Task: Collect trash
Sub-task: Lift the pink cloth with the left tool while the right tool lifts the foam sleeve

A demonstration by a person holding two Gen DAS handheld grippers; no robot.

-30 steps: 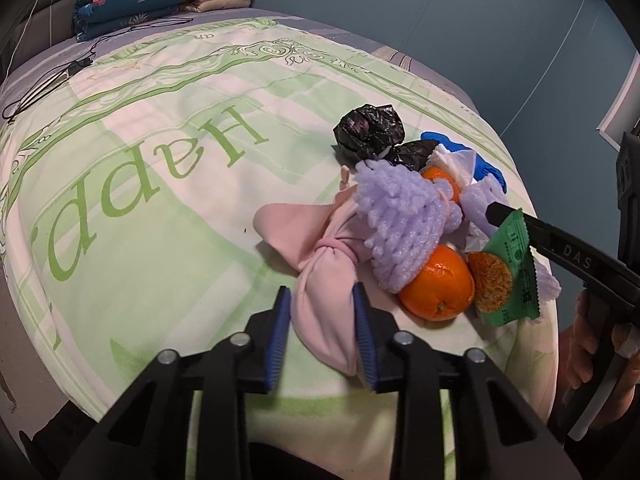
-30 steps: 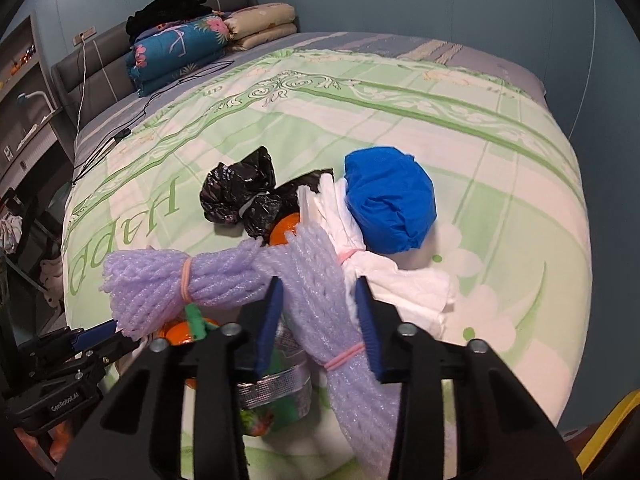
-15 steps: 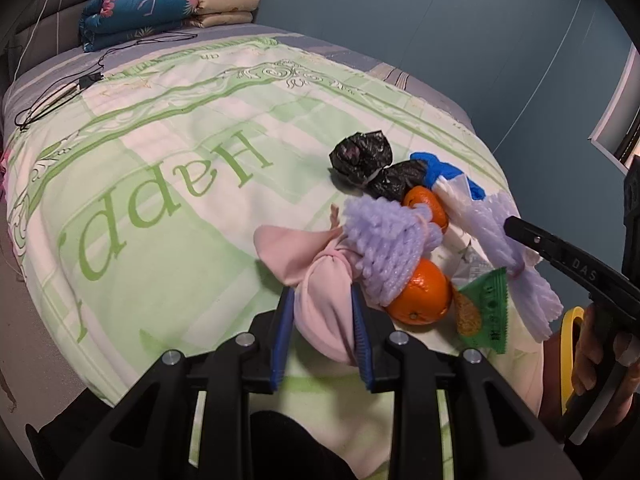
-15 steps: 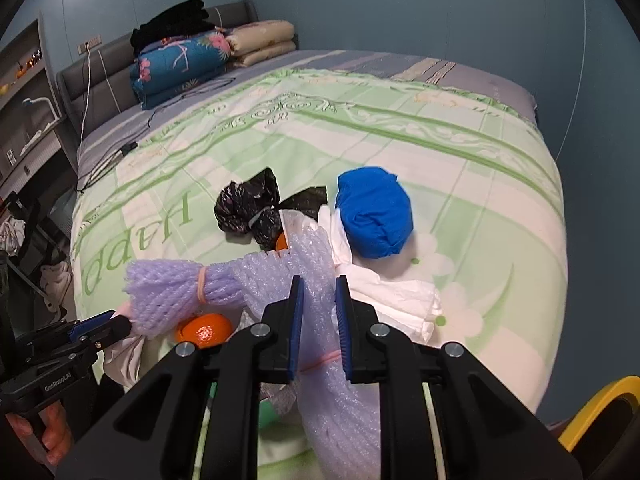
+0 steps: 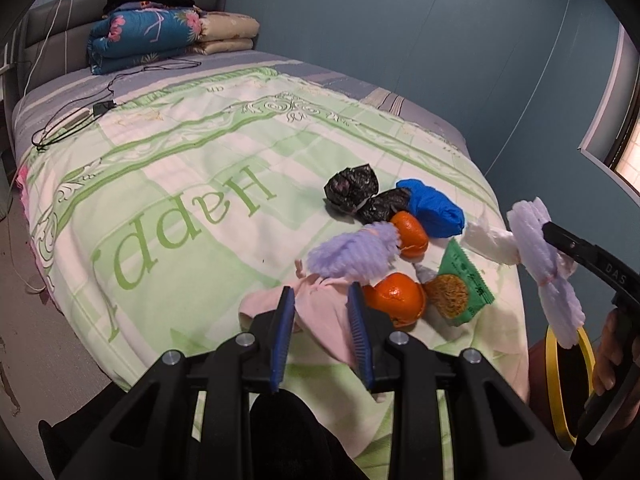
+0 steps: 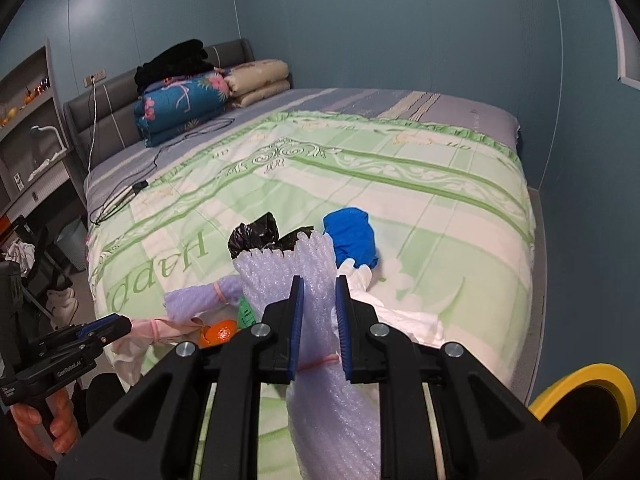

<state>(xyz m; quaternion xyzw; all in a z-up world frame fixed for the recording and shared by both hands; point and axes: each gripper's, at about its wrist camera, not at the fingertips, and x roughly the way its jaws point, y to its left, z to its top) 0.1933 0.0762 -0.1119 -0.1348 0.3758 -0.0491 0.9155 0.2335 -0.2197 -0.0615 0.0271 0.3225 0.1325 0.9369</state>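
**Foam roll lifted clear, pink bundle pulled back**

Lifted off the bedspread now: the lavender foam-net roll [image 6: 320, 344], pinched narrow between the blue pads of the right gripper [image 6: 319, 312], hanging in the air in the left wrist view [image 5: 544, 256] past the bed's corner. A second ago, lying in the heap with the pads wide around it; half a second ago, clamped but low. Just beneath and beyond its dangling end, the yellow-rimmed bin [image 5: 560, 380], so probably a short carry and a release next.

Closer in, the pink tied bundle [image 5: 320, 312], sitting between the pads of the left gripper [image 5: 322, 324], which look closed lightly on the cloth. Dragged toward the bed's edge compared with a second ago, away from the heap.

Left behind on the green bedspread [image 5: 180, 184]: a second lavender foam net [image 5: 352, 256], two orange peels [image 5: 394, 298], a green snack wrapper [image 5: 460, 284], white crumpled plastic [image 5: 492, 242], a blue bag [image 5: 434, 208] and a black bag [image 5: 352, 186], all touching or just beside one another.

Meaning for the job: two pieces in hand, most of the pile not yet collected. Worth watching: the white plastic, near the lifted roll and perhaps snagged on it.
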